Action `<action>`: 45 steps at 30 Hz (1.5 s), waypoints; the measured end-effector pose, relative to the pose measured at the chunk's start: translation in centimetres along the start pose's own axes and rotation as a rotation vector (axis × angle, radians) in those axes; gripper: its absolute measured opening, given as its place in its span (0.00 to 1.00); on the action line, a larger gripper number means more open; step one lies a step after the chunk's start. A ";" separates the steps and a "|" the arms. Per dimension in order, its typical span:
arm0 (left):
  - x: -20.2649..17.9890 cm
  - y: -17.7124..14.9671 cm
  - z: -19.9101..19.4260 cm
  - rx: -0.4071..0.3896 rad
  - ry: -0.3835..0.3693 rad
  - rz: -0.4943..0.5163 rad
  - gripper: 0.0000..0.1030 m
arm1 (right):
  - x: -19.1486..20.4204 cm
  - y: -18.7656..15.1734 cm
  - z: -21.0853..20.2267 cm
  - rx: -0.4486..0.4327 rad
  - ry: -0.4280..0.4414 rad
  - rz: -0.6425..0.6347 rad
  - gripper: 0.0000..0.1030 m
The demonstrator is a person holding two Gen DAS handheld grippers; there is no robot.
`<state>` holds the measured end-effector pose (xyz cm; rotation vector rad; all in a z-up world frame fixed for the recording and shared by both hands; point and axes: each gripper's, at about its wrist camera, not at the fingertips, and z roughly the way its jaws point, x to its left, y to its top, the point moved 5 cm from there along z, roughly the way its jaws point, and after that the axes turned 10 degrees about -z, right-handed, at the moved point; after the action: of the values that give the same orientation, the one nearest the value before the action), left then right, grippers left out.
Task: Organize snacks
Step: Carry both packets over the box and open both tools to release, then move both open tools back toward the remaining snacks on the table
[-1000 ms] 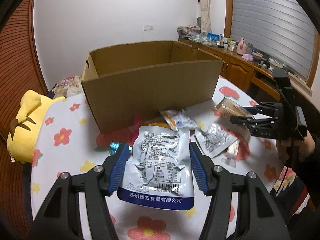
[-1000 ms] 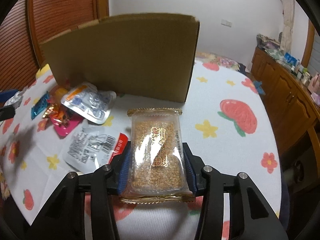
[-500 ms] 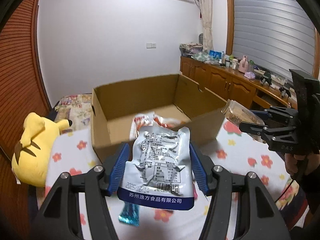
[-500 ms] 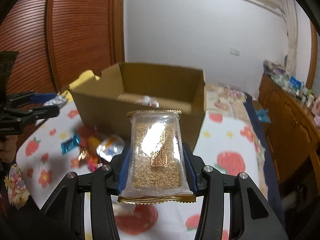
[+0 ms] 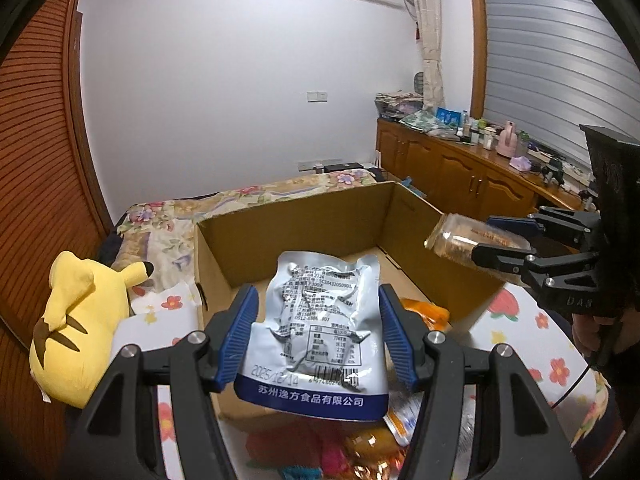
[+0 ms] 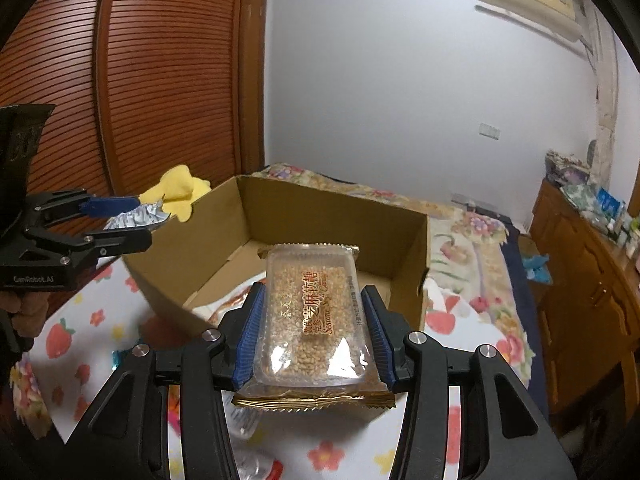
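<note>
My left gripper (image 5: 318, 336) is shut on a silver foil snack pouch (image 5: 316, 332) with a blue bottom band, held above the near wall of an open cardboard box (image 5: 296, 224). My right gripper (image 6: 314, 340) is shut on a clear sesame candy pack (image 6: 312, 320) with gold ends, held over the box (image 6: 332, 208) from its other side. The right gripper with its pack shows in the left wrist view (image 5: 476, 240) at the box's right wall. The left gripper with the pouch shows in the right wrist view (image 6: 132, 220) at the box's left corner. A snack lies inside the box (image 6: 236, 300).
Several loose snacks (image 5: 360, 452) lie on the flower-print tablecloth (image 5: 540, 344) in front of the box. A yellow plush toy (image 5: 76, 320) sits left of the box. A wooden sideboard (image 5: 460, 176) with clutter stands at the right, a bed (image 5: 248, 196) behind.
Both grippers rose from table height with their packs and moved toward the box. The box interior now shows from above in both views.
</note>
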<state>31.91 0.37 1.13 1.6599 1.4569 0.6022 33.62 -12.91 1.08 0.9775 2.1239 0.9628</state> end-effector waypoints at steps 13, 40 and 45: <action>0.9 0.7 4.8 0.047 0.043 0.001 0.58 | -1.5 -0.1 4.7 0.077 0.033 -0.018 0.32; -0.5 -3.2 -1.3 0.031 0.037 0.018 0.60 | 1.4 -2.7 -3.2 0.047 0.025 0.025 0.38; -0.2 -6.1 -2.9 0.042 0.037 0.018 0.60 | 3.8 -4.3 -5.3 0.044 0.018 0.024 0.39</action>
<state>26.06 0.93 -2.28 1.7049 1.4915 0.6190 25.99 -13.74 -0.28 1.0217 2.1609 0.9431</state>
